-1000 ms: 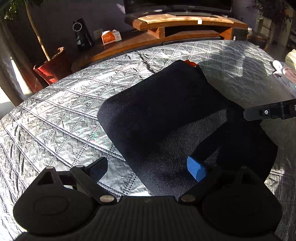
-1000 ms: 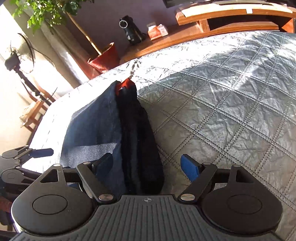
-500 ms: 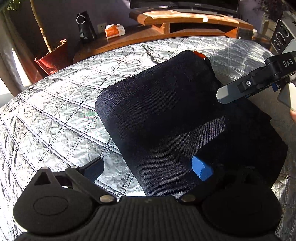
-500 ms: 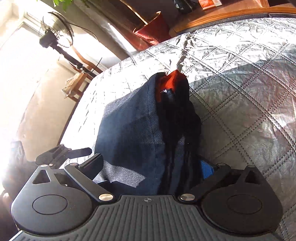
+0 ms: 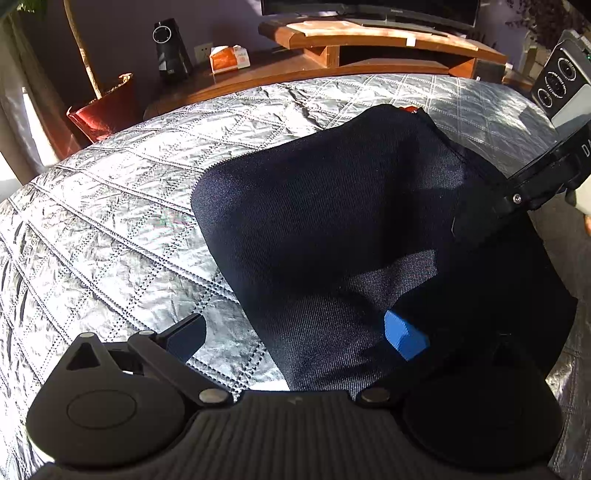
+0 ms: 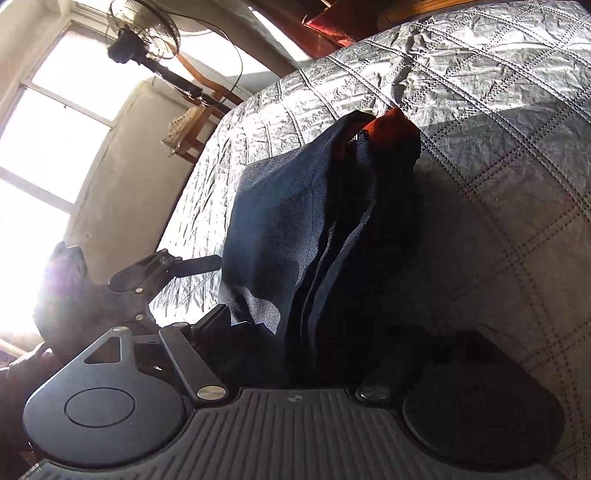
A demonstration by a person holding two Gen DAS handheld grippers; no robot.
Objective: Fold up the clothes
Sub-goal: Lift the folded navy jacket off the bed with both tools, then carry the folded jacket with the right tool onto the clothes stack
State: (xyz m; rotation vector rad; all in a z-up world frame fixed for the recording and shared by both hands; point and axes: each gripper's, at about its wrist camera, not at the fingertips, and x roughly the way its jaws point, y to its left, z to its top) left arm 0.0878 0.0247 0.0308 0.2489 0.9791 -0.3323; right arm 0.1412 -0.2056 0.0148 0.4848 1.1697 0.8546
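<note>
A dark navy garment (image 5: pixel 332 206) with an orange inner tag (image 5: pixel 410 109) lies folded on the silver quilted bedspread (image 5: pixel 110 229). My left gripper (image 5: pixel 295 336) stands open over the garment's near left corner; its blue pad (image 5: pixel 404 338) is over the cloth and its black finger (image 5: pixel 188 332) over the quilt. My right gripper (image 6: pixel 317 332) straddles the bunched right side of the garment (image 6: pixel 295 229), and its jaws are closing, still wide apart. Its right fingertip is lost in shadow. In the left wrist view one finger (image 5: pixel 476 225) of the right gripper rests on the cloth.
Past the bed's far edge stand a wooden TV stand (image 5: pixel 369 40), a black device (image 5: pixel 170 51), an orange tissue box (image 5: pixel 229 59) and a red plant pot (image 5: pixel 103 110). A fan (image 6: pixel 144 29) stands by a bright window. The left gripper's finger (image 6: pixel 195 264) shows at left.
The right gripper swung left and came in over the garment's right side, which now sits bunched between its jaws. The left gripper opened slightly wider and stayed in place.
</note>
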